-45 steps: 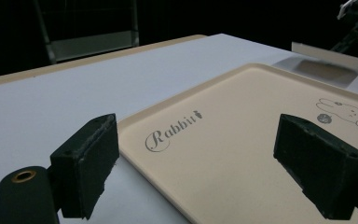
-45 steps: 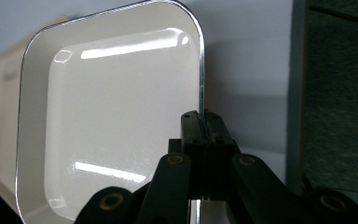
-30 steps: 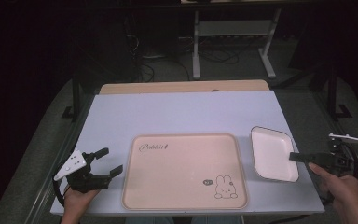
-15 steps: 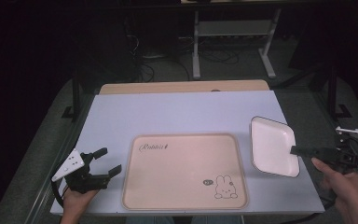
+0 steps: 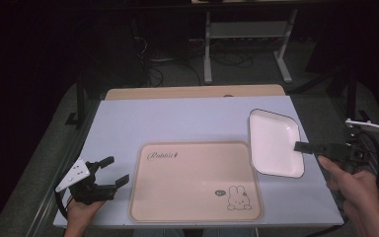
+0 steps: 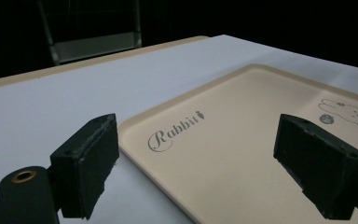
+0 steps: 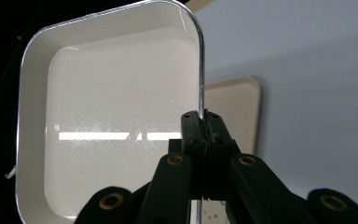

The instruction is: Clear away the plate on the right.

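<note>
Black gripper (image 6: 200, 163) jaws with brass-ringed screw holes.

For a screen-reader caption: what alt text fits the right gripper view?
The right gripper is shut on the rim of a white square dish, tilted up toward the camera. Behind it, a beige tray lies on a pale table.

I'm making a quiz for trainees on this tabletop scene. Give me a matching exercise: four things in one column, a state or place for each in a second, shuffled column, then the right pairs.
Column 1
1. left gripper
2. right gripper
3. white dish
4. beige tray

Column 2
A. lies flat mid-table, with a rabbit drawing
B. pinched by its rim, at the table's right
C. jaws apart, holding nothing
D. jaws closed on a rim

Pairs: 1-C, 2-D, 3-B, 4-A
</note>
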The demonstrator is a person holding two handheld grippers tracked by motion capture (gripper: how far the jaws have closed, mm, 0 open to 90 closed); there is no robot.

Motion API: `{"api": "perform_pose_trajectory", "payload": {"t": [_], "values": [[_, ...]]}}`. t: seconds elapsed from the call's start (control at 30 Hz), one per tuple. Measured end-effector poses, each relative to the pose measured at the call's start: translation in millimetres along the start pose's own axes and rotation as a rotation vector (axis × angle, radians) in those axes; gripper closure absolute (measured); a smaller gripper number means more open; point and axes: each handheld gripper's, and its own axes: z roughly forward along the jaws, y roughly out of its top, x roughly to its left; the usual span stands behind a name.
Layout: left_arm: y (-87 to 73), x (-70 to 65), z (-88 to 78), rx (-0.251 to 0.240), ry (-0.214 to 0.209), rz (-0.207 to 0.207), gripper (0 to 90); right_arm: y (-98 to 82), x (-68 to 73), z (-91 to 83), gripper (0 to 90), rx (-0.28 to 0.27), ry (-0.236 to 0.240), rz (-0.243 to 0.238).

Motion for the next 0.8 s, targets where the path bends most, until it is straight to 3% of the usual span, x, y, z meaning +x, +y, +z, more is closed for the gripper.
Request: {"api": "perform_pose_trajectory", "payload": {"t": [0.27, 0.8], "values": [[-0.2, 0.6, -0.4, -0.003, 0.001, -0.002, 13.8, -0.8, 33.6, 19.6, 88.6, 0.025, 0.022, -0.033], [-0.3, 1.3, -0.7, -0.002, 0.005, 0.002, 13.8, -11.5, 56.0, 72.9, 88.5, 0.063, 0.099, -0.026]]}}
